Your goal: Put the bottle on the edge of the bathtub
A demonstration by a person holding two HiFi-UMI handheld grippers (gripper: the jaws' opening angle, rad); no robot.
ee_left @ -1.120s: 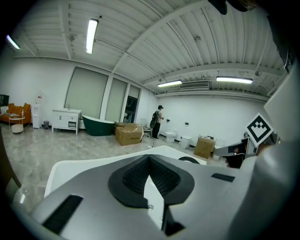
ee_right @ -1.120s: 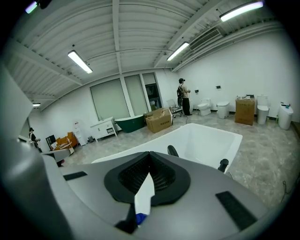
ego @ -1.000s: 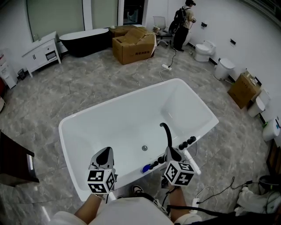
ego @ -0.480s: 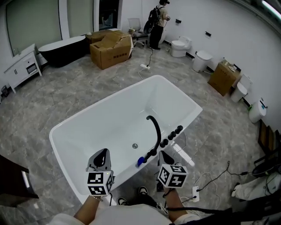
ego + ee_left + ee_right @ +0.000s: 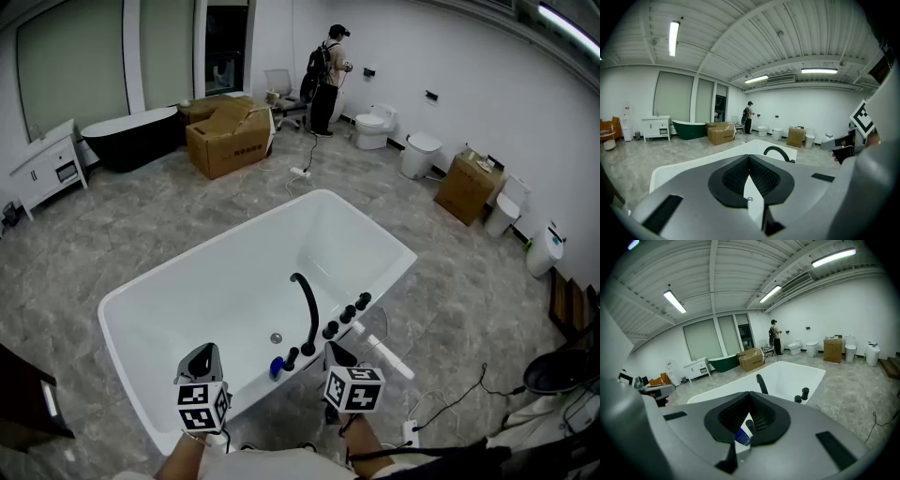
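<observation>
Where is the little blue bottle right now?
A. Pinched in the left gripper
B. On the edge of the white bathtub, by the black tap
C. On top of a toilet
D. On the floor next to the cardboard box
B: in the head view the blue bottle stands on the near rim of the white bathtub, just left of the black tap.

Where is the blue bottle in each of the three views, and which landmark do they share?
Head view: blue bottle on the bathtub's near edge, low centre.
Left gripper view: not in it.
Right gripper view: the bottle shows low centre, partly hidden.
Shared landmark: the curved black tap.
</observation>
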